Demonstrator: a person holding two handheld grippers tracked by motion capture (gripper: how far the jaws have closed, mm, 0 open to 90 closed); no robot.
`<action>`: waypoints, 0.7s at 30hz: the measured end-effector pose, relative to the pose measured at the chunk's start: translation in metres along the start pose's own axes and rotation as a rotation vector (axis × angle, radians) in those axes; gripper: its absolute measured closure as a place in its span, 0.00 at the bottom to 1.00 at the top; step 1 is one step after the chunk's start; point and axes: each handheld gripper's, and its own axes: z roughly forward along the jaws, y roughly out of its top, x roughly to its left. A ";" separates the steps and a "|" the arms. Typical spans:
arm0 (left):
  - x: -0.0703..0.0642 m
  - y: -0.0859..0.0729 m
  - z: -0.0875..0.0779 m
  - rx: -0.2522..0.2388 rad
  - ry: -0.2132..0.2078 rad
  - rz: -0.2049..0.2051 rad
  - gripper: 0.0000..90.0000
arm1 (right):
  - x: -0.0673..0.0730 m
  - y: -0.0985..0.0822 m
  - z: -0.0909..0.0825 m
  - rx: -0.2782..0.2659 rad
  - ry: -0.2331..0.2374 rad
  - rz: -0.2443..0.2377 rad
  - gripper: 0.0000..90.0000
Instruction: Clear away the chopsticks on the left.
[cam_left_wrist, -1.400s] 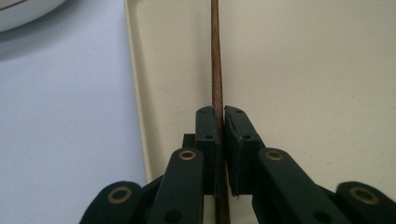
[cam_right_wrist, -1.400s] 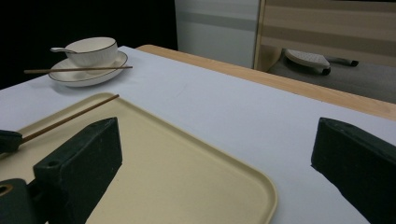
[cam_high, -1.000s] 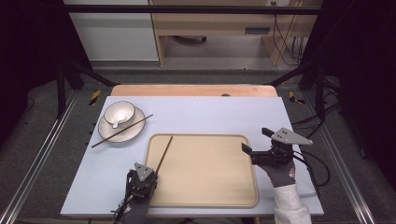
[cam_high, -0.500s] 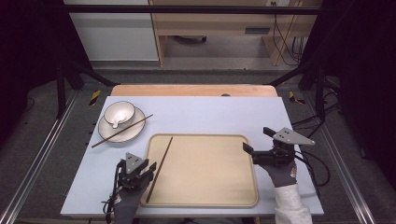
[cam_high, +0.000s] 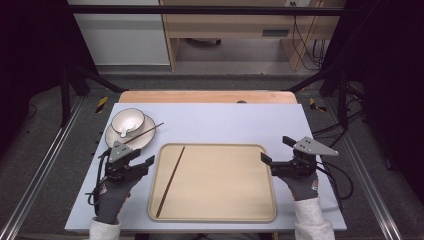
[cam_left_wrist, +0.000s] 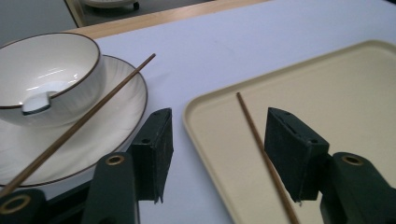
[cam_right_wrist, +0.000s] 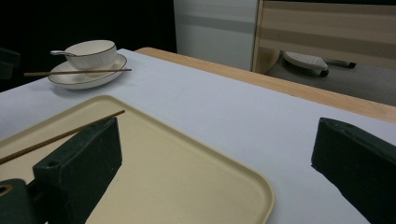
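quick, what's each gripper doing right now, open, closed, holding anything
Left gripper: jaws open and just been opening, nothing between them, beside the tray that bears one chopstick.
Right gripper: jaws open, holding nothing.

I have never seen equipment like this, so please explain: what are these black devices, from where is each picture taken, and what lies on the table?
A person sits at a table and holds a hand tool with two black jaws in each hand: the left gripper and the right gripper. One picture is taken from a camera above the table. The other two come from small cameras riding on each gripper, looking along its jaws. On the table stand a beige tray and, left of it, a white bowl on a plate. One chopstick lies in the tray; another chopstick rests across the plate. The left jaws have just been opening. Both grippers are open and hold nothing.
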 end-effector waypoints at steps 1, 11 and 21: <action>0.004 -0.001 0.000 0.011 0.002 0.020 0.45 | 0.000 0.000 0.000 0.001 0.000 0.000 0.02; 0.046 -0.017 0.014 0.086 0.051 0.040 0.36 | 0.002 -0.002 0.004 0.014 -0.003 0.000 0.02; 0.084 -0.013 0.040 0.139 0.117 0.044 0.36 | 0.002 -0.003 0.006 0.022 -0.005 -0.001 0.02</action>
